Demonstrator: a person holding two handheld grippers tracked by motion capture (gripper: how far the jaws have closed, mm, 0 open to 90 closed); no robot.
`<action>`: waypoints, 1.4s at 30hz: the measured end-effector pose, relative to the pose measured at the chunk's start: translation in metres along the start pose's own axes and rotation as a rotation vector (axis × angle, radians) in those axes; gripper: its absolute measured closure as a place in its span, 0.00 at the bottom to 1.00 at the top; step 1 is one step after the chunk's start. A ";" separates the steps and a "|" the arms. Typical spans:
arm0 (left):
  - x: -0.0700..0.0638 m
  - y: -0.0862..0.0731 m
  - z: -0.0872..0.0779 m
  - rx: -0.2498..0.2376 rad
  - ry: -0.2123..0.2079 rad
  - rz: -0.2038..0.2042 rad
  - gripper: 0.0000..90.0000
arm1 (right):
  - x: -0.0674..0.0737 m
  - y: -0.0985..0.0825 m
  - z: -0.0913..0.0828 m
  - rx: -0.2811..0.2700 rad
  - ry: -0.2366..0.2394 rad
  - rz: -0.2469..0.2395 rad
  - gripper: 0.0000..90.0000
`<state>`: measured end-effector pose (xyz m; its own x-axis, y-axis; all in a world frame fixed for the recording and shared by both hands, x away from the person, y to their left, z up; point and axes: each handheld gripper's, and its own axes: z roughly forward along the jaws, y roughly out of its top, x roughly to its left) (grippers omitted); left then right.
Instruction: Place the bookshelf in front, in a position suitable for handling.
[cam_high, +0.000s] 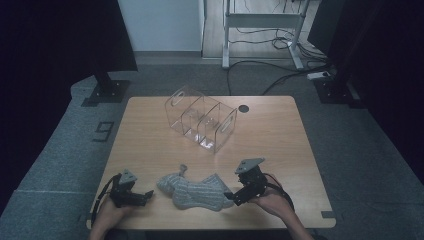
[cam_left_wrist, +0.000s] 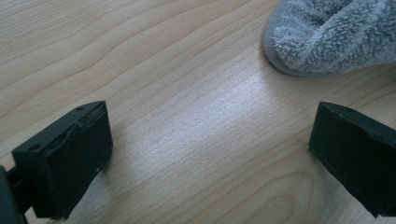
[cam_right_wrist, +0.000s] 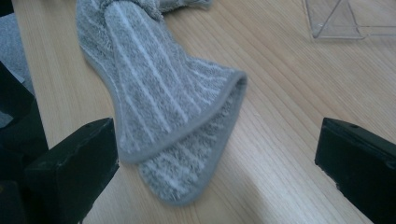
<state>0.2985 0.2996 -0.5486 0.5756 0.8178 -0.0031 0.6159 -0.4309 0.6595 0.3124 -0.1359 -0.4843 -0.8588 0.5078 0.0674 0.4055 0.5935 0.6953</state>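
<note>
A crumpled grey towel with white stripes (cam_high: 192, 191) lies on the wooden table (cam_high: 150, 145) near its front edge. My left gripper (cam_high: 148, 196) rests just left of the towel, open, nothing between its jaws; a fluffy towel end (cam_left_wrist: 331, 32) shows ahead in the left gripper view. My right gripper (cam_high: 231, 196) is at the towel's right end, open. In the right gripper view the folded towel corner (cam_right_wrist: 177, 135) lies between the jaws, nearer the left one, not clamped.
A clear plastic divided organizer (cam_high: 201, 118) stands at the middle back of the table, its corner (cam_right_wrist: 336, 23) seen in the right gripper view. A dark round hole (cam_high: 243, 108) sits in the tabletop behind it. Cables and a desk frame are on the floor beyond.
</note>
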 end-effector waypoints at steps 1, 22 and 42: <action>0.000 0.000 0.000 0.000 0.000 0.000 0.00 | 0.001 0.002 0.001 0.005 0.000 0.009 0.00; 0.000 0.000 0.000 0.000 0.000 0.000 0.00 | 0.023 0.039 0.037 0.029 0.088 -0.025 0.06; 0.000 0.000 0.000 -0.001 0.001 0.000 0.00 | 0.047 0.063 0.076 0.075 0.122 -0.099 0.16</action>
<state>0.2984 0.2995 -0.5487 0.5751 0.8181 -0.0020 0.6152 -0.4309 0.6602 0.3212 -0.0266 -0.4918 -0.9257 0.3674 0.0905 0.3348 0.6840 0.6481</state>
